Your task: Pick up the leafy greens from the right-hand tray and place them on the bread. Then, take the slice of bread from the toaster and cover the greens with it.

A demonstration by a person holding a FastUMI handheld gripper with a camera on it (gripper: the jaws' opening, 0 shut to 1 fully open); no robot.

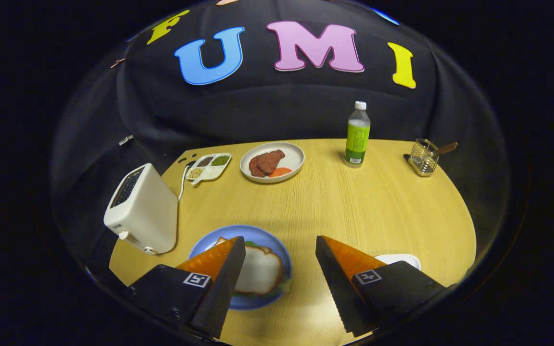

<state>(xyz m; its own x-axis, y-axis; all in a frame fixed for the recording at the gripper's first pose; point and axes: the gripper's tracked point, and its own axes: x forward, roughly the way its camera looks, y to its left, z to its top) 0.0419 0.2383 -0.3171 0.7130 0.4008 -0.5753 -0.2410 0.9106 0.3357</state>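
Hand-held gripper (pixel 280 250) fingers apart, empty; bread (pixel 260 271) over greens on plate (pixel 258 234); toaster (pixel 142 210) beside plate; bottle (pixel 357 135) beyond

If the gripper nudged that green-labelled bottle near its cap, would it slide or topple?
The bottle is tall, narrow and upright on the table, so it would probably tip. Being round, it may then roll. The gripper is open, well short of it.

Toaster (pixel 141 209) at table's (pixel 354 206) left edge, plate (pixel 258 234) with bread (pixel 259 271) just right of it, partly behind left finger. Farther back: divided tray (pixel 208 167), dish of meat (pixel 272 162), bottle (pixel 357 135), wire basket (pixel 423 157) far right.
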